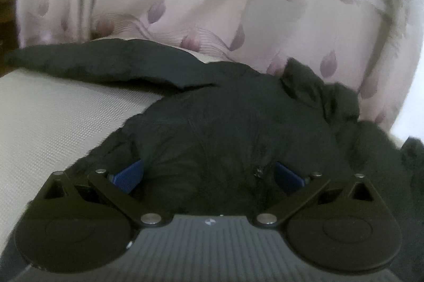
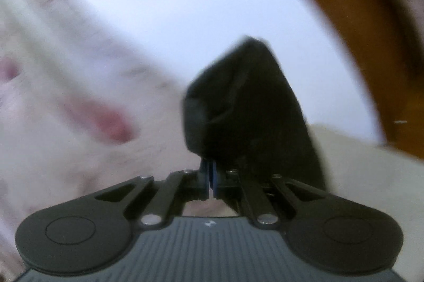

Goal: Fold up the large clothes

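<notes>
Right wrist view: your right hand-held gripper (image 2: 210,177) pinches the black jacket (image 2: 238,101); left hand-held gripper (image 1: 208,174) gapes over it. Lift evenly, keep the fabric taut.

left claw (image 1: 208,176): black linkages, blue pads, silver rivets | right claw (image 2: 209,177): same, grey ribbed body

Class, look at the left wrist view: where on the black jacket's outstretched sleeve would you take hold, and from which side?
Grip the sleeve near its tapered cuff end, coming from the mattress side. It lies flat with its near edge showing, so open tongs could likely slide one finger under that edge.
</notes>
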Motion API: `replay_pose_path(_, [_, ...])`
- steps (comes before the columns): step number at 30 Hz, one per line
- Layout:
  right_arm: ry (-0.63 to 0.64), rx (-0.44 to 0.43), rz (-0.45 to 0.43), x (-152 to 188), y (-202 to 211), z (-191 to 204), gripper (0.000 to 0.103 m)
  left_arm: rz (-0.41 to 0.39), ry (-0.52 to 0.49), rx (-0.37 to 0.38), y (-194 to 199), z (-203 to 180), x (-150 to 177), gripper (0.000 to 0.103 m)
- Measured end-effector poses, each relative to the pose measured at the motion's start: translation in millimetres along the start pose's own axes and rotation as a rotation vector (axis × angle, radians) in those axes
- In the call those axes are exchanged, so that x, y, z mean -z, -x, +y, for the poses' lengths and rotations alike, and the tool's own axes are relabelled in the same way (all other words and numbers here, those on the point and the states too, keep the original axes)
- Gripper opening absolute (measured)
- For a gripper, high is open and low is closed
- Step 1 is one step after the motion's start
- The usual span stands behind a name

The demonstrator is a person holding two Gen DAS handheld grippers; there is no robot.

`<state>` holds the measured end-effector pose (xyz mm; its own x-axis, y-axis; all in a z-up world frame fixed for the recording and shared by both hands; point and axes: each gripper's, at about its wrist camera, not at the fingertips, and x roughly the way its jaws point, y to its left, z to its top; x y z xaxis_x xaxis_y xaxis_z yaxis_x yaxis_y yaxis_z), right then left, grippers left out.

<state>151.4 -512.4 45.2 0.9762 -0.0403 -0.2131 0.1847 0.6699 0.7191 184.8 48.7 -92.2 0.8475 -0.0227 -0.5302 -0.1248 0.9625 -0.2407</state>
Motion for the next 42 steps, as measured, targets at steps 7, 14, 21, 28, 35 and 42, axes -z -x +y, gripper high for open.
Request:
replay_pose_path(7, [0.131,-0.283,0.262,125.5,-59.0,140.1,0.002,-0.033,0.113,0.016,40.0,40.9,-14.5,0.103])
replay_pose_path(14, [0.355,-0.240,0.520,285.5,-92.4,170.5,0.002,-0.042,0.079,-0.016,60.0,61.3,-25.4,0.103])
replay_pose_path(21, [0.623,-0.159,0.621,363.1,-102.9,183.3,0.006,-0.048,0.050,-0.005,66.5,59.4,-21.6,0.103])
replay_pose_path(28, [0.565,-0.282,0.538,335.2,-66.4,171.1,0.085,-0.034,-0.018,-0.004,66.9,49.1,-18.3,0.103])
replay_pose_path(35, [0.838,-0.191,0.358,323.2,-23.3,194.6,0.084,-0.043,-0.034,0.011,74.9,36.8,-15.4,0.103])
replay_pose_path(42, [0.945,-0.110,0.357,337.7,-20.7,205.7,0.079,-0.050,-0.051,-0.005,84.6,34.5,-15.4,0.103])
